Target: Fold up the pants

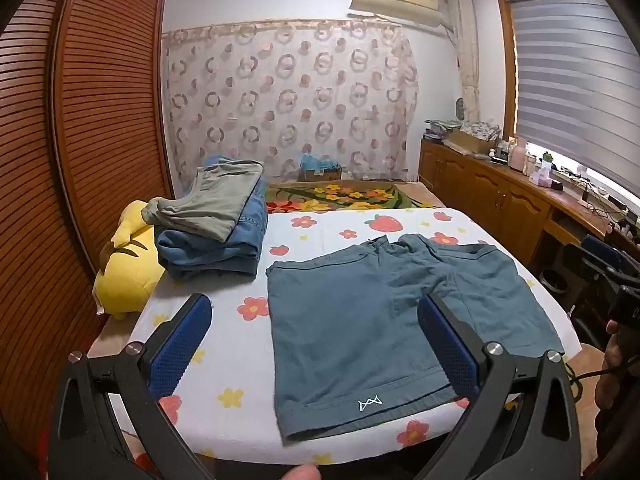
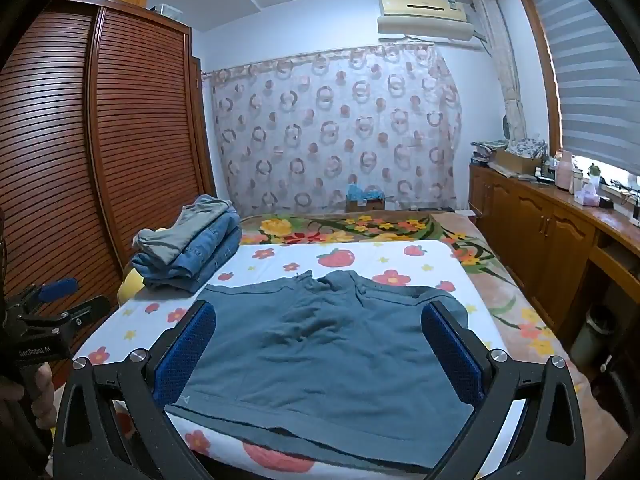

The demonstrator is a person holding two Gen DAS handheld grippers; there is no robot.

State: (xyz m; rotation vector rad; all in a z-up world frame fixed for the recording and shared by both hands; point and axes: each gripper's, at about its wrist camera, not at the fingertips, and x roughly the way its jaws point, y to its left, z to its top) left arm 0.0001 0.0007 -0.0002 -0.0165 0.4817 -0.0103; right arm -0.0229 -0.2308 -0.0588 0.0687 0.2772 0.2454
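Both grippers are built as black linkage arms with silver pivot screws and blue textured pads: left gripper [image 1: 316, 344], right gripper [image 2: 318, 350]. White "GenRobot AI" lettering is seen on the left gripper's black body at the right wrist view's lower left.

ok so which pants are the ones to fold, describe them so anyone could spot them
Look at the white fruit-and-flower sheet. The teal shorts lie spread flat in its middle, unlike the folded stack of jeans at the back left, and carry a small white logo at one hem.
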